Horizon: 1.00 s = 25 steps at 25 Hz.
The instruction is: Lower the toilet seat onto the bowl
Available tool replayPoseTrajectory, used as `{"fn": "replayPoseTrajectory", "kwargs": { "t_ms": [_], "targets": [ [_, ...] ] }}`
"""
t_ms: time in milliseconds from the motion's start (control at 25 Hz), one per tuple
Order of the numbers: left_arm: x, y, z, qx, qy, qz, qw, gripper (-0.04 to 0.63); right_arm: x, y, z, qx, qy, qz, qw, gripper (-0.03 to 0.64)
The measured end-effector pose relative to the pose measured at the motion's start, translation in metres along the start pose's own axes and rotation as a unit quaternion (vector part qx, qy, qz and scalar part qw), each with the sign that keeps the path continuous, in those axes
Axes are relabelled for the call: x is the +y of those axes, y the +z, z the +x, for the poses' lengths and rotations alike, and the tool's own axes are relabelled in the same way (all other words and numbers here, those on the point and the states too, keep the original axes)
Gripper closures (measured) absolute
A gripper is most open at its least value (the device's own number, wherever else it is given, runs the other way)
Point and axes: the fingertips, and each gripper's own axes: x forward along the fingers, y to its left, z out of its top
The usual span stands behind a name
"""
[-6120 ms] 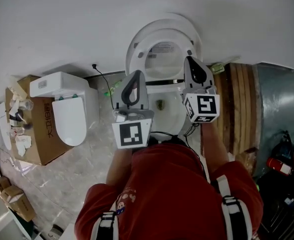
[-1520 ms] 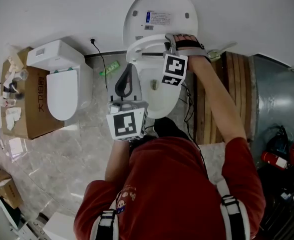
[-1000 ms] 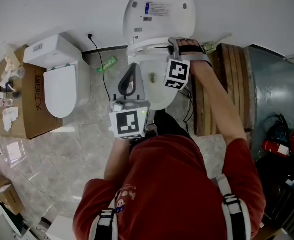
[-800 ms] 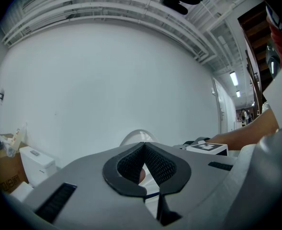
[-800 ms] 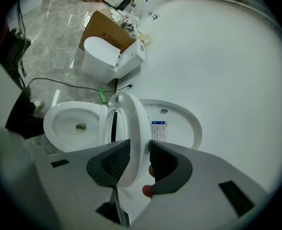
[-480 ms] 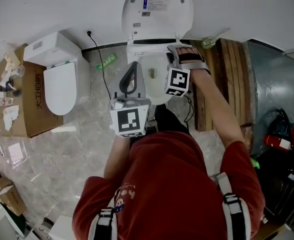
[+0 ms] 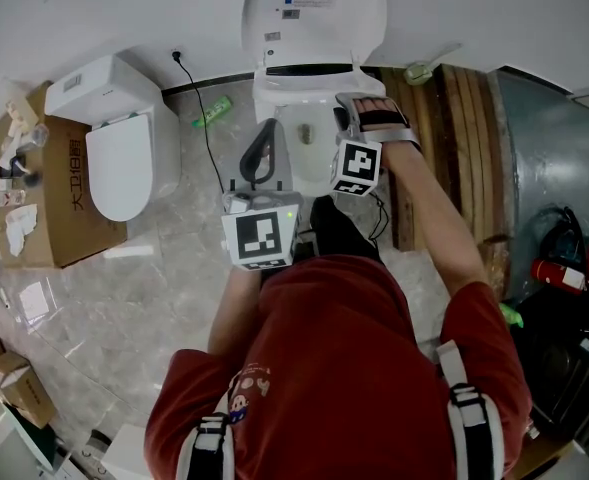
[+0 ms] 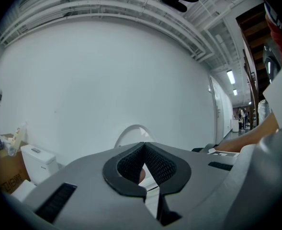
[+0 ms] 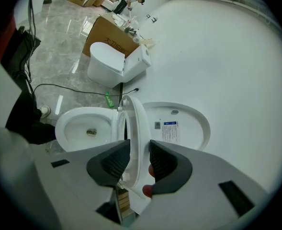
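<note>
The white toilet stands against the wall with its lid [image 7: 314, 8] upright. In the right gripper view the seat [image 9: 132, 128] stands partway up, between the lid [image 9: 181, 126] and the open bowl [image 9: 85, 126]. My right gripper [image 9: 136, 152] is shut on the seat's rim, one pad on each face. In the head view the right gripper [image 7: 342, 118] reaches over the bowl [image 7: 309, 148] from the right. My left gripper [image 7: 267, 128] hovers level at the bowl's left front, jaws shut, tips together [image 8: 143, 146], holding nothing.
A second white toilet [image 7: 119, 138] sits on a cardboard box [image 7: 44, 218] to the left. A black cable [image 7: 199, 118] and a green object [image 7: 212, 113] lie on the marble floor between the toilets. Wooden planks [image 7: 454, 148] lean at the right.
The seat has come away from the lid and swung down toward the bowl, with my right gripper moving down and toward me on its rim. The left gripper drifted slightly.
</note>
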Motion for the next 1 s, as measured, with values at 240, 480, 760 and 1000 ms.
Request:
{"fn": "replayPoseTrajectory", "kwargs": {
  "t_ms": [240,480,760,1000],
  "targets": [
    [-0.003,-0.006,-0.009,0.005,-0.002,-0.001,1.0000,0.583,0.024,0.001,-0.007,0.002,0.013,0.007,1.000,0.489],
    [-0.005,-0.010,-0.017,0.005,-0.001,-0.008,1.0000,0.583,0.047,0.003,-0.012,0.003,0.025,0.009,1.000,0.489],
    [-0.006,-0.021,-0.027,0.029,-0.009,0.018,0.9994,0.583,0.068,0.002,-0.016,0.005,0.037,0.009,0.999,0.489],
    [-0.006,-0.029,-0.034,0.036,-0.009,0.018,0.9991,0.583,0.084,0.004,-0.018,0.005,0.048,0.011,0.999,0.489]
  ]
}}
